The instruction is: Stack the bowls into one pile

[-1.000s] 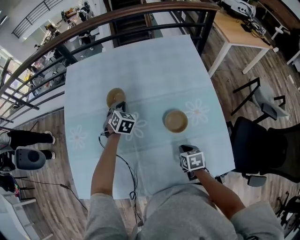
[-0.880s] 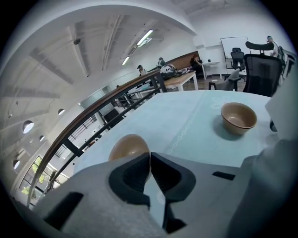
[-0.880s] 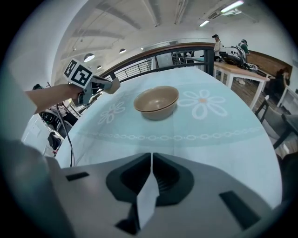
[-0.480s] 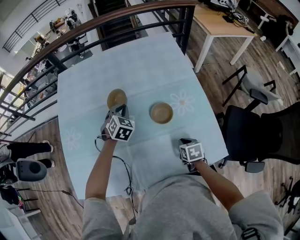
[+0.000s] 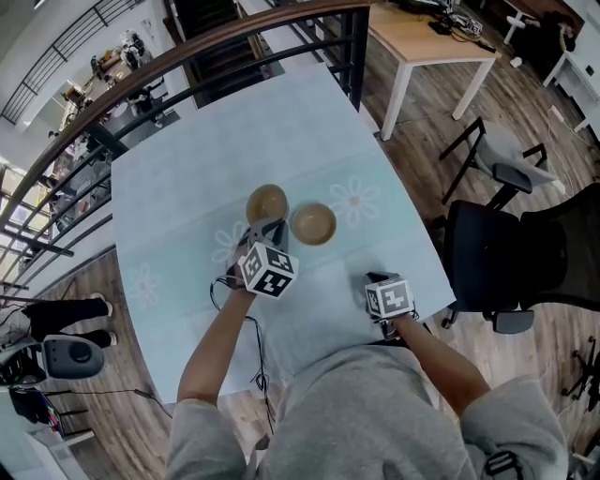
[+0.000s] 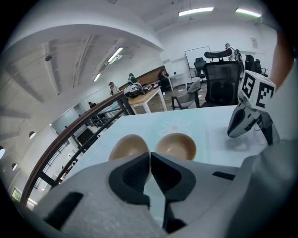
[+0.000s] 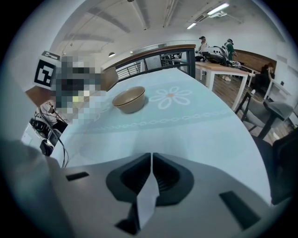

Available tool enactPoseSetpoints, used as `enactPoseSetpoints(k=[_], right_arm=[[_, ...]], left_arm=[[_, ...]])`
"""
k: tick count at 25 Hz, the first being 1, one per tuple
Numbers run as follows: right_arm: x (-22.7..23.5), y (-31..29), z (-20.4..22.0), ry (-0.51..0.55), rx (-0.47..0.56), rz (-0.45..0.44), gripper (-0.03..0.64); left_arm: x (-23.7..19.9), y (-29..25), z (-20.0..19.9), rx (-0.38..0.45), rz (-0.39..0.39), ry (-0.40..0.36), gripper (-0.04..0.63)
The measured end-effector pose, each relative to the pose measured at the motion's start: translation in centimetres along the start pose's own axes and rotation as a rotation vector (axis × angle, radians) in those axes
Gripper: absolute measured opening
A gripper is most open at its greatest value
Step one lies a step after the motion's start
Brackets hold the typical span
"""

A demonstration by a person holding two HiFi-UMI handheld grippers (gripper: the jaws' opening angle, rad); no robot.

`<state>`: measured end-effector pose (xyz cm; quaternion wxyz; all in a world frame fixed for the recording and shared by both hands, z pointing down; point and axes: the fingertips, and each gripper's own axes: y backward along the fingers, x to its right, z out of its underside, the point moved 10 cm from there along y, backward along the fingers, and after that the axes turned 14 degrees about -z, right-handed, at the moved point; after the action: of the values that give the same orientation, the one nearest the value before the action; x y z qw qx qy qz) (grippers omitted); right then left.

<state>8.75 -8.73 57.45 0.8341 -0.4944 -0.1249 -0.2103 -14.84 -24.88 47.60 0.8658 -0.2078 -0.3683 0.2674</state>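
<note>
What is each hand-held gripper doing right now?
Left hand-held gripper: closed, tips at the near rim of the left tan round bowl, nothing seen between them.
Right hand-held gripper: closed, empty.

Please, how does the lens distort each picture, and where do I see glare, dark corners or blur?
Head view: the wide lens bends the railing into an arc; the light is even and the shadows are faint. Left gripper view: black corners, and the ceiling lights glare white. Right gripper view: black corners too, the table bulges like a dome, the bowl is sharp.
</note>
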Motion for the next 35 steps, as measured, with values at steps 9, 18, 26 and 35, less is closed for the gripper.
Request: enactPoseSetpoints(k=[9, 18, 26, 35], right_arm=[[1.0, 0.0, 0.8, -0.044, -0.009, 0.017, 0.035], [1.3, -0.1, 1.1, -0.072, 0.017, -0.005, 0.035], [1.4, -0.2, 1.1, -0.088, 0.024, -0.019, 0.035], [1.5, -0.3, 1.2, -0.090, 0.038, -0.026, 0.035]], left_arm=[[5.2, -0.9, -2.1, 0.017, 0.124, -0.060, 0.028], [7.5, -1.2, -3.2, 0.038, 0.157, -0.122, 0.028], [9.3, -2.6, -2.6, -0.022, 0.222, -0.137, 0.028], [10.5, -4.0, -1.8, -0.078, 0.280, -0.134, 0.028]])
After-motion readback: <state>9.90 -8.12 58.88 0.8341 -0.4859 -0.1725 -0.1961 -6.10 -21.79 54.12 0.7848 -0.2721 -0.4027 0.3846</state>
